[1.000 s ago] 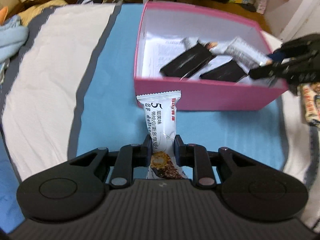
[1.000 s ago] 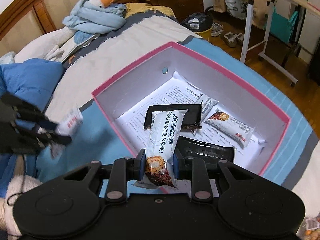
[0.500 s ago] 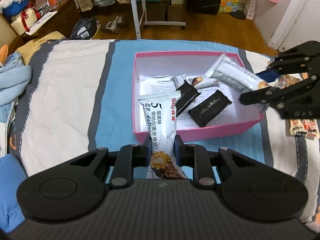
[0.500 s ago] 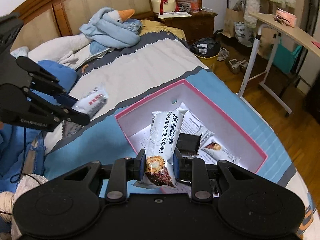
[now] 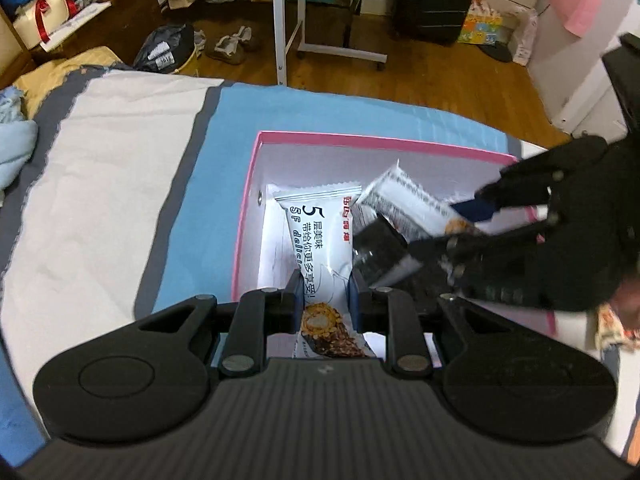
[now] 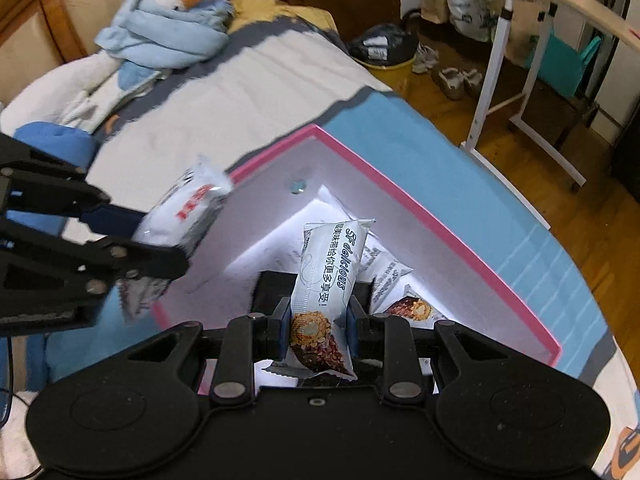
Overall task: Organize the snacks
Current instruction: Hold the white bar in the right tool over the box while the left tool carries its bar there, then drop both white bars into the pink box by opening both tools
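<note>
Left gripper (image 5: 323, 294) clamped on a white snack bar (image 5: 320, 236) above the pink box (image 5: 362, 140), right gripper (image 6: 316, 316) clamped on a second snack bar (image 6: 330, 268) over that box, striped bedspread (image 5: 104, 184) beneath.

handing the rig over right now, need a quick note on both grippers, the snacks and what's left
Left gripper: shut on a white snack bar, over the pink box.
Right gripper: shut on a second white snack bar, also over the box.
Done: dark packets and another white bar lie inside on paper.
Left: set both held bars in; one more snack lies outside by the box.
</note>
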Available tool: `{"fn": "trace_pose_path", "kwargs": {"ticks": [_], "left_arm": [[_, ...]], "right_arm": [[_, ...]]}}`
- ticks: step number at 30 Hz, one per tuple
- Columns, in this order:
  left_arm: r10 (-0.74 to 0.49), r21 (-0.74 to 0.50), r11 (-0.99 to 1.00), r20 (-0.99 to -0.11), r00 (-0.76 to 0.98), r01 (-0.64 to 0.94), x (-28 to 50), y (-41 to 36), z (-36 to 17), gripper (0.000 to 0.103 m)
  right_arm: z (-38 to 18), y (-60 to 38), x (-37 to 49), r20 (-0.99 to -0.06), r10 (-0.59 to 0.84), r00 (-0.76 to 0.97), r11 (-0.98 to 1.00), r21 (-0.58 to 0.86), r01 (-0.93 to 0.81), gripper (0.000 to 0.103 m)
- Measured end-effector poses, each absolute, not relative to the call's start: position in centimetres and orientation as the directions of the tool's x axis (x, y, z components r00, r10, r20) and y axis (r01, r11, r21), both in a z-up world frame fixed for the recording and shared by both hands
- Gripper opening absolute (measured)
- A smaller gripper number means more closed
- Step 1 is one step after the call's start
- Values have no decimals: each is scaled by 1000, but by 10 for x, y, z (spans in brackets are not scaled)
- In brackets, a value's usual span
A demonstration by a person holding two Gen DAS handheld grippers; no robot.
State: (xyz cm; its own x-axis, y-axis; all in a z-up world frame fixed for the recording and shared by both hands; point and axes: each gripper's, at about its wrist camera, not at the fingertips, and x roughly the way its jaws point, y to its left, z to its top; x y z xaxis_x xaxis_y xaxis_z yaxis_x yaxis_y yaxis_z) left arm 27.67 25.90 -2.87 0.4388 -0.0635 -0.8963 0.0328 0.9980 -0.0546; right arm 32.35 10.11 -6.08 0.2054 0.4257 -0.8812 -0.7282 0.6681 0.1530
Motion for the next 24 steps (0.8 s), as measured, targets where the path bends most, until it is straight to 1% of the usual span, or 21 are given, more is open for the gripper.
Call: {"fn": "trace_pose_path", "kwargs": {"ticks": [2,5,7,11,12,13,14,15,16,17,18,21,24], "left_arm": [[-27,-21,1000,-897,441,19,292,258,-45,21],[66,68,998,-886,459,-14,306,256,-63,21],[77,76,997,-890,450,-20,313,257,-75,21],[52,57,998,-895,443,-1,321,255,-91,22],[45,52,999,-897,440,5,322,252,-94,23],[39,47,999,-900,435,8,324,251,-96,25],[36,42,999,-902,429,3,326,250,-99,27],[36,39,999,-902,430,-1,326,248,-100,34],[32,38,999,-899,437,6,327,247,-100,39],[28,43,999,-890,456,23,325,244,-98,46],[33,60,997,-880,473,42,323,241,-96,47],[58,125,987,-867,495,104,308,227,-88,48],[35,129,980,-863,504,152,288,219,-76,49]], "right_arm": [[-73,104,330,-887,414,206,671,144,-728,31],[-93,107,339,-898,391,201,679,134,-722,31],[-103,107,342,-902,385,196,681,134,-719,31],[-116,106,347,-899,389,201,681,134,-720,32],[-117,105,347,-895,390,215,681,124,-722,34],[-116,104,346,-889,394,235,684,112,-721,35],[-115,102,345,-882,394,259,689,97,-718,39],[-113,101,345,-877,397,270,690,91,-718,46],[-110,96,343,-869,409,278,688,94,-720,49],[-107,92,341,-865,419,276,682,99,-724,56],[-105,89,340,-866,418,275,681,99,-725,60],[-91,73,327,-855,429,290,682,95,-726,60],[-68,46,306,-823,489,291,676,146,-722,60]]}}
